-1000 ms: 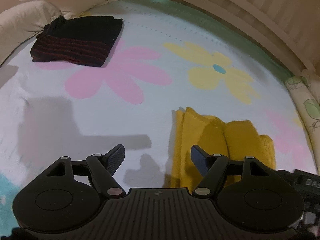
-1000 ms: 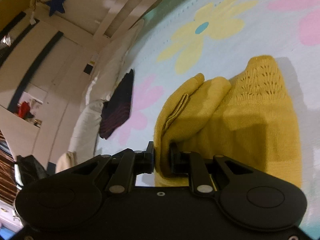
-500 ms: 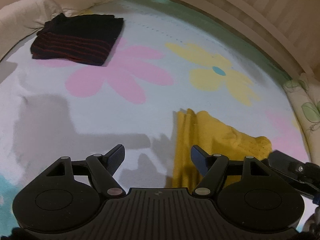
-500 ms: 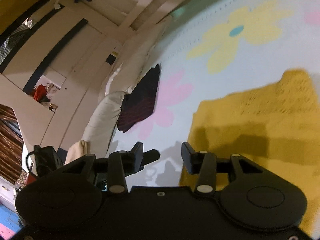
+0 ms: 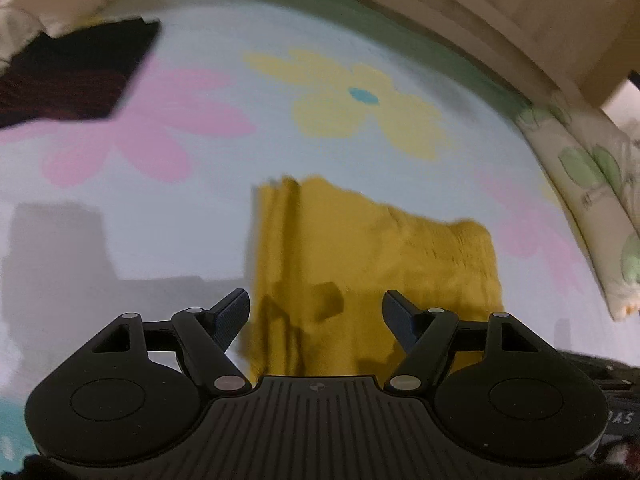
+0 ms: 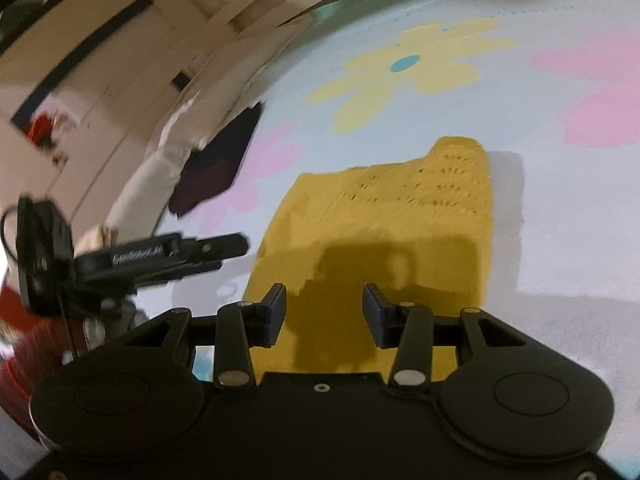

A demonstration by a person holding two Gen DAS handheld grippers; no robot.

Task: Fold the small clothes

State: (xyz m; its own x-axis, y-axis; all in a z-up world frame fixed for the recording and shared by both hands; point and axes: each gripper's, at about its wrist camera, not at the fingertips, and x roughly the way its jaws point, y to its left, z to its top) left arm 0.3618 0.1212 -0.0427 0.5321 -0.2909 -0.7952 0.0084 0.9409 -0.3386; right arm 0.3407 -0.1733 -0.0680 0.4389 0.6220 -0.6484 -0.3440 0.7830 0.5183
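Note:
A yellow knit garment (image 5: 360,256) lies folded flat on the flowered bedsheet (image 5: 168,216). My left gripper (image 5: 315,307) hovers open over its near left part, with cloth below the jaws and nothing between the pads. From the right wrist, the same garment (image 6: 400,220) stretches ahead. My right gripper (image 6: 325,303) stands open above its near edge, gripping nothing. The left gripper (image 6: 239,245) shows side-on at the garment's left edge. A dark striped garment (image 5: 72,76) lies folded at the far left of the bed.
A wooden bed rail (image 5: 480,16) curves along the far side. A leaf-print pillow (image 5: 592,200) lies at the right edge, and white pillows (image 6: 148,188) lie by the dark garment (image 6: 216,168). A red sleeve (image 6: 16,364) shows at the lower left.
My right gripper has opened and let go of the yellow fold, which now lies flat. The left gripper has shifted right, over the garment's near part.

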